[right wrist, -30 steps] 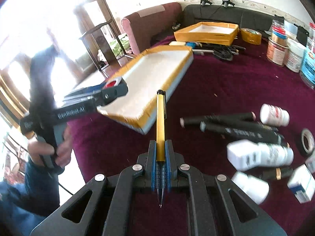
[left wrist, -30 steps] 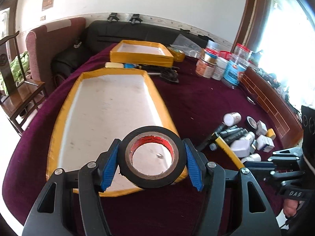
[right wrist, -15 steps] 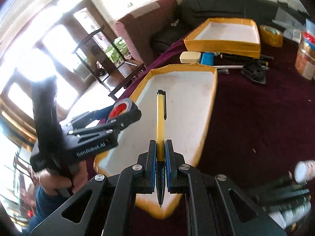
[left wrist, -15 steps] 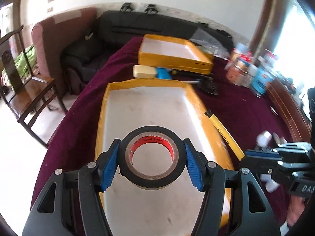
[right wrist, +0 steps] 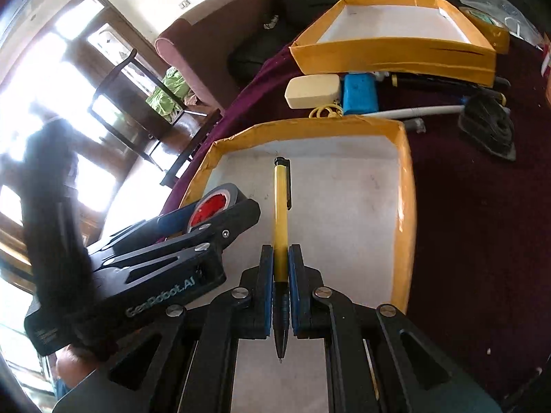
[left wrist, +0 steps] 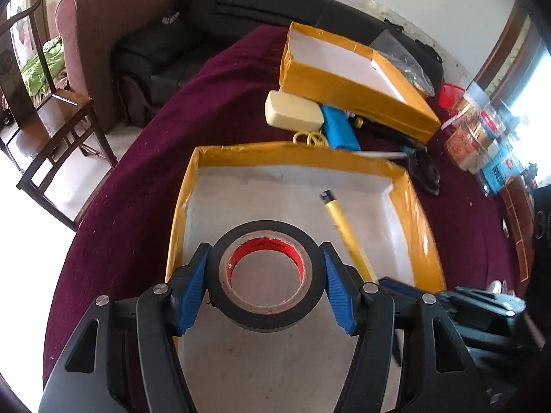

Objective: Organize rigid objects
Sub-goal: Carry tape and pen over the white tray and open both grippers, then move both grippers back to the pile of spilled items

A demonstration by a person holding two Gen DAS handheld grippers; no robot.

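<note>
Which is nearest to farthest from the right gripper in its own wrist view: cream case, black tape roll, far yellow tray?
1. black tape roll, close left, in left gripper.
2. cream case, beyond the near tray.
3. far yellow tray, behind the case.

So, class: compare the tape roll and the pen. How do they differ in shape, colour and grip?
The tape roll is a black ring with a red core; the pen is a slim yellow stick with a black clip. The left gripper clamps the roll across its width with jaws apart; the right gripper pinches the pen with jaws nearly closed. Both are held above the near tray.
</note>
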